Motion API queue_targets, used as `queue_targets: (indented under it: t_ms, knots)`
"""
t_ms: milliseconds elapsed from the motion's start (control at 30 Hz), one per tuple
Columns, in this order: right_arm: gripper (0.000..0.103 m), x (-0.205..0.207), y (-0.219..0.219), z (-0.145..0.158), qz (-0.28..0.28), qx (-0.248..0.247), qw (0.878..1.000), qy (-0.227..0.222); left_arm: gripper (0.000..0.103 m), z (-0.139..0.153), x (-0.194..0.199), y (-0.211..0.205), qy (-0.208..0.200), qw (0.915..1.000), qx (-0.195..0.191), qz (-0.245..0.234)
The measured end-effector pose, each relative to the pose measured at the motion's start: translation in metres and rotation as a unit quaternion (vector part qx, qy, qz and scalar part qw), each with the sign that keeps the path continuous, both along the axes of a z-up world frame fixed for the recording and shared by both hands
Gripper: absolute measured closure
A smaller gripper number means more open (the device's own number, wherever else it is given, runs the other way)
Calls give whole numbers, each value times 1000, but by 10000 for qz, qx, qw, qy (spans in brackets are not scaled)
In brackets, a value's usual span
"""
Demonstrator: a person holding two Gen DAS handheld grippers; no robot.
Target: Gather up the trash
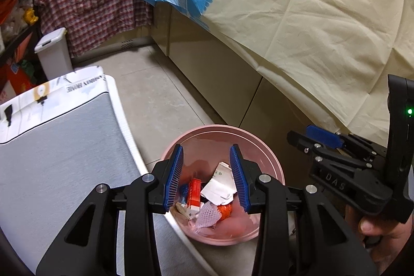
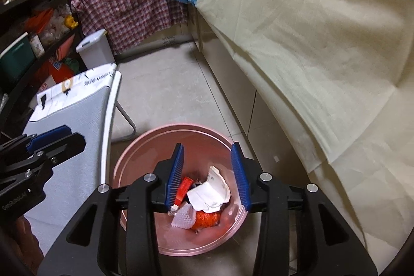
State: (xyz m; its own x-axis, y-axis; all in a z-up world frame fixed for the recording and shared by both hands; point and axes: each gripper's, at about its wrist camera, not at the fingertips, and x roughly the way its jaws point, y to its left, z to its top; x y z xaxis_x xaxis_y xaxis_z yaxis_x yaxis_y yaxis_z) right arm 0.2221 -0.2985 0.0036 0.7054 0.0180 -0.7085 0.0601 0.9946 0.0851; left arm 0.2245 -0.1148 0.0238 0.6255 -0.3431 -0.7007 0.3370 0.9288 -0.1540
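1. Left wrist view: the left gripper (image 1: 206,173) hangs over the round pink plastic bin (image 1: 278,172) on the tiled floor, its blue ribbed pads standing apart with nothing between them. Held there, it seems only to wait above the bin's mouth.
2. In the bin lie the collected scraps: a crumpled white paper (image 1: 220,184), a red and white carton (image 1: 194,194), a piece of white foam fruit net (image 1: 208,215) and an orange crumpled wrapper (image 1: 224,211). The trash sits on the bin's floor, well below the pads.
3. To the right, the right gripper (image 1: 310,137) shows side-on, gripped by a person's hand (image 1: 375,226). From this angle I cannot tell how far its pads stand apart.
4. On the left is a white folding table with a grey mat (image 1: 57,141), close beside the bin. A cream cloth (image 1: 310,17) drapes the cabinets on the right.
5. Right wrist view: the right gripper (image 2: 207,173) is half open and empty over the same bin (image 2: 134,154). With the white paper (image 2: 209,192) directly beneath it, a drop here looks likely to me.
6. Only this view shows the table's metal leg (image 2: 126,120) and the left gripper (image 2: 55,139) from the side. The red carton (image 2: 185,186) is half hidden here.
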Motion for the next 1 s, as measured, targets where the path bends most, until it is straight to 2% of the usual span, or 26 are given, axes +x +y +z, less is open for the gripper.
queue_targets:
  t_ms: [133, 233, 333, 400, 600, 833, 1000]
  knots:
    - [52, -20, 0, 16, 0, 110, 9995, -301, 64, 9, -19, 12, -88, 9999, -22, 125]
    - [44, -39, 3, 28, 32, 106, 9989, -451, 52, 13, -36, 20, -156, 9996, -33, 250]
    - [36, -63, 7, 38, 17, 71, 9983, -579, 48, 15, -55, 28, -183, 9991, -48, 383]
    - [24, -79, 9, 43, -5, 61, 9978, -660, 43, 16, -71, 36, -202, 9985, -32, 515]
    - [9, -128, 19, 48, 0, -156, 9968, -781, 33, 14, -116, 49, -272, 9965, -18, 788]
    - [7, -162, 23, 46, 14, -305, 9968, -738, 19, 13, -161, 46, -426, 9949, 146, 908]
    - [7, -177, 25, 45, 21, -412, 9964, -740, 18, 15, -184, 46, -663, 9924, 78, 1038]
